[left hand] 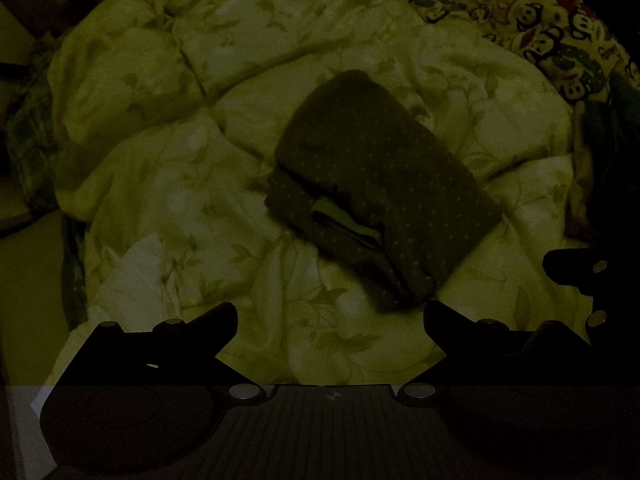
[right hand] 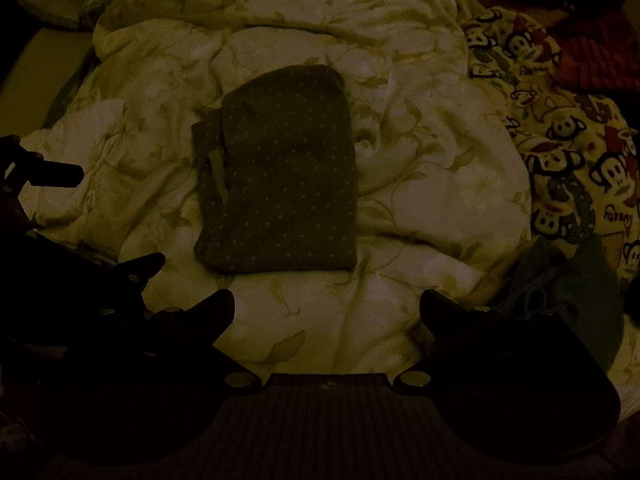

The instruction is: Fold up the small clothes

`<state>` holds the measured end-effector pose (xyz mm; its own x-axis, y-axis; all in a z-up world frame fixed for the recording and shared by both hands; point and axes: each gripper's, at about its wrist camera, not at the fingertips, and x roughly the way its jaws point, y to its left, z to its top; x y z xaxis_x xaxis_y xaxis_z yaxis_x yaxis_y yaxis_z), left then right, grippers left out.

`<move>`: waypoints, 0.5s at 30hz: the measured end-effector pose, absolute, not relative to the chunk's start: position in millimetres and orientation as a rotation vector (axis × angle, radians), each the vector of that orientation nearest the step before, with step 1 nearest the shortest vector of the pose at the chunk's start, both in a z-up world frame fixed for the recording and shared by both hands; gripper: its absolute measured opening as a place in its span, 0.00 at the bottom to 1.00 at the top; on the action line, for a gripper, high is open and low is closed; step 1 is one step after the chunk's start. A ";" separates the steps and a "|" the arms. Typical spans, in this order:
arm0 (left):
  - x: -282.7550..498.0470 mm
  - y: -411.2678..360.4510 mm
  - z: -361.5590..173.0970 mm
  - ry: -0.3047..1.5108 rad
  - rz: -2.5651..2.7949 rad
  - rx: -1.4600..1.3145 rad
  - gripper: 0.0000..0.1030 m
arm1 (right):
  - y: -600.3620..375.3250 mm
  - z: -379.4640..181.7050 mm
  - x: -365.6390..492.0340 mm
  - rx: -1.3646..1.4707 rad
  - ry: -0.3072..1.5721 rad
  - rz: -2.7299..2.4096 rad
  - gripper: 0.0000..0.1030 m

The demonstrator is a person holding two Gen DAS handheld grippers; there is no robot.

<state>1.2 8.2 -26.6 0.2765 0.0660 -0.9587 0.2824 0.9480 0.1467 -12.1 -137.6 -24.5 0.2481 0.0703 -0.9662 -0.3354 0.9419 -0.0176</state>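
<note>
A small dark garment with pale dots (left hand: 380, 184) lies folded into a compact rectangle on a pale leaf-print quilt (left hand: 168, 184). It also shows in the right wrist view (right hand: 280, 172), straight ahead of the fingers. My left gripper (left hand: 330, 320) is open and empty, just short of the garment's near corner. My right gripper (right hand: 326, 310) is open and empty, a little short of the garment's near edge. The right gripper's fingers (left hand: 576, 268) show at the right edge of the left view. The left gripper's fingers (right hand: 56, 174) show at the left edge of the right view.
A monkey-print cloth (right hand: 568, 152) lies at the right, also in the left view (left hand: 540, 24). A teal garment (right hand: 568, 288) sits by my right finger. A red striped cloth (right hand: 596, 60) lies far right. The scene is dim.
</note>
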 end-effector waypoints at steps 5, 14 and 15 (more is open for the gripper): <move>1.8 9.7 -28.4 1.294 -0.154 0.314 1.00 | -135.6 -25.6 -11.9 -0.247 1.299 0.283 0.96; 2.1 10.6 -30.7 1.297 -0.165 0.320 1.00 | -133.1 -27.9 -9.9 -0.259 1.311 0.280 0.97; 2.0 10.6 -30.7 1.297 -0.165 0.319 1.00 | -133.3 -28.0 -9.9 -0.259 1.311 0.280 0.97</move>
